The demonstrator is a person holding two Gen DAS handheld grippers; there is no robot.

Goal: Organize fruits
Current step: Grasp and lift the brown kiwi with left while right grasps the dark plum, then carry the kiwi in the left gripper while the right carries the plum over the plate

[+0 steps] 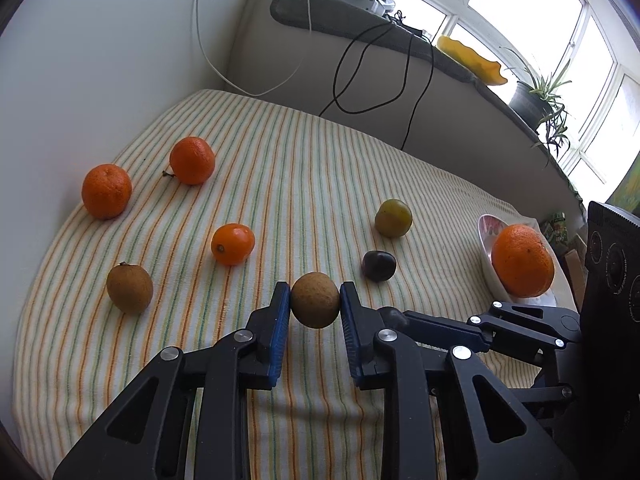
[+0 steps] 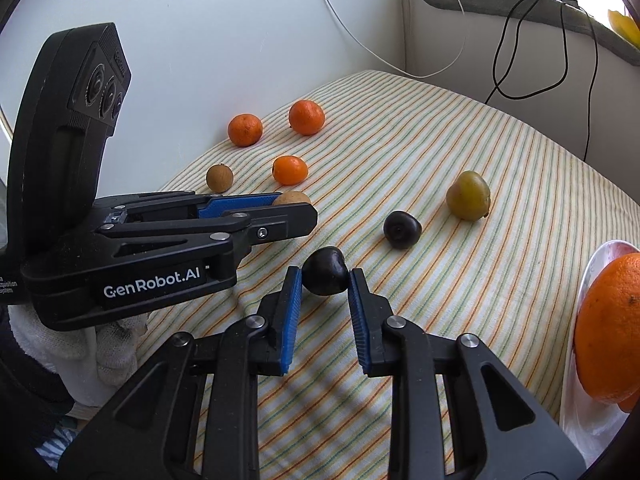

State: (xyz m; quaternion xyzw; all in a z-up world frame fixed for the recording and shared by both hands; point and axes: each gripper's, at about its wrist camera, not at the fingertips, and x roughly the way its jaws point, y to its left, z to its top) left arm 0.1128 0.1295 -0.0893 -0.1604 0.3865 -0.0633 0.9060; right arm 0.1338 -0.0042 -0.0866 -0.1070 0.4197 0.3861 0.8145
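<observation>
On the striped cloth (image 1: 280,152) over the counter, fruit lies scattered. Far left: two mandarins (image 1: 107,191), well apart from the work. Next, a smaller orange fruit (image 1: 233,244) and a brown fruit (image 1: 129,288), both loose.

Centre-left: left claw (image 1: 315,305) pinches a second brown fruit (image 1: 315,300) across its middle, blue pads (image 1: 282,312) snug on both sides. Fruit sits near the pad tips, not deep. Judgement: lift straight up, slowly, and avoid tilting; a round skin could roll out forward.

Centre-right: right claw (image 2: 325,285) pinches a dark plum (image 2: 325,271), also at the pad tips. The left claw's body sits just beside it. Judgement: raise one at a time or part them first, so they don't knock.

Further right: another dark plum (image 2: 402,229) and a yellow-green fruit (image 2: 468,196), loose on the cloth.

Far right: white dish (image 2: 588,276) already holding a big orange (image 2: 608,328). Likely the drop spot; room beside the orange looks tight, so set down low rather than release from height.
</observation>
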